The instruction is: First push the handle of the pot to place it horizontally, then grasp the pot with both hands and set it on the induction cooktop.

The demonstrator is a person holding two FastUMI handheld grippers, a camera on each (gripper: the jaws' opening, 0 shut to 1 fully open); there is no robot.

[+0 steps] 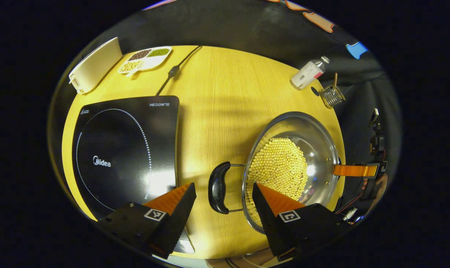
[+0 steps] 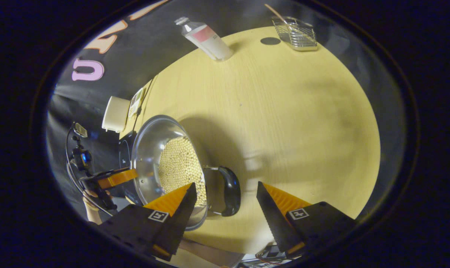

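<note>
Left gripper view: induction cooktop (image 1: pixel 124 156) at left on desk (image 1: pixel 225 96); pot (image 1: pixel 292 167) lower right, beans inside; divided dish (image 1: pixel 145 58) upper left; bottle (image 1: pixel 309 72) upper right.

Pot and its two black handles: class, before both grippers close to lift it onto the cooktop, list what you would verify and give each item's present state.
1. Left gripper open with the pot's near black handle between its fingers: ok.
2. Right gripper open with the other black handle between its fingers: ok.
3. Fingers pressing on either handle: not ok, gaps show on both.
4. Handles lie level with the table: cannot tell.
5. Induction cooktop surface free of objects: ok.
6. Yellow beans sit well below the pot's rim: ok.
</note>
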